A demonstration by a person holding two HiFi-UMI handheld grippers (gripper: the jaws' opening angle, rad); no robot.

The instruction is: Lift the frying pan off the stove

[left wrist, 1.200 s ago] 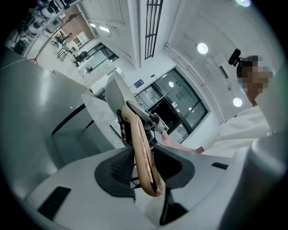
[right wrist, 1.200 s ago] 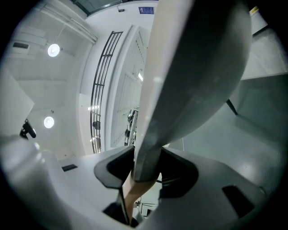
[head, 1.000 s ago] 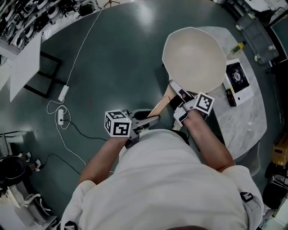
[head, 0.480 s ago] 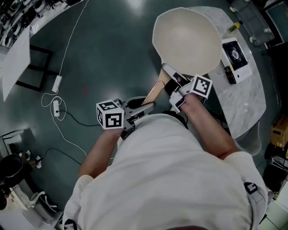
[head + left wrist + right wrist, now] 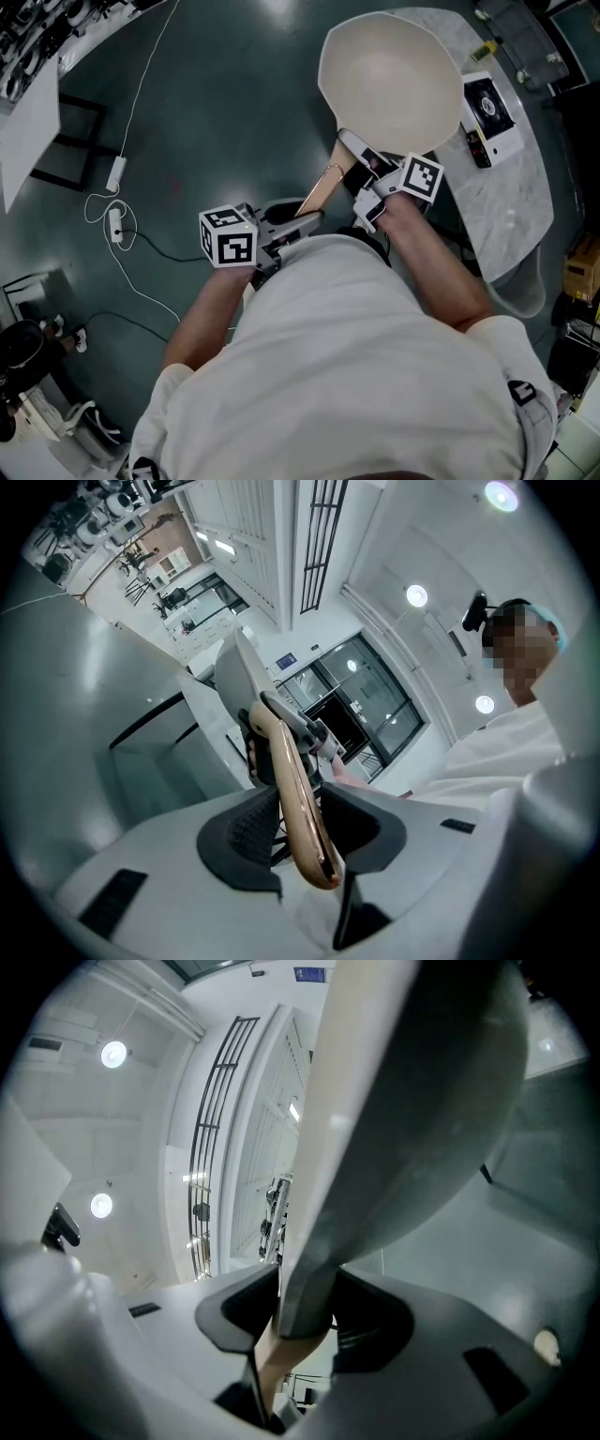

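Observation:
A cream frying pan (image 5: 389, 80) with a wooden handle (image 5: 319, 197) hangs in the air above the dark floor, left of the marble table (image 5: 511, 220). My left gripper (image 5: 286, 230) is shut on the handle's free end (image 5: 302, 799), with the pads (image 5: 248, 832) against the wood. My right gripper (image 5: 361, 169) is shut on the grey neck (image 5: 302, 1307) where the handle meets the pan. In the right gripper view the pan's grey underside (image 5: 422, 1101) fills the top. The left gripper view shows the pan (image 5: 239, 682) edge-on.
A flat black-and-white appliance (image 5: 489, 111) lies on the marble table at the right. White cables with an adapter (image 5: 117, 225) trail over the floor at the left, near a black frame (image 5: 66, 150). Yellow gear (image 5: 583, 267) stands at the right edge.
The pan and both grippers have shifted a little left and farther from me, away from the table. Over the last half second almost nothing moves.

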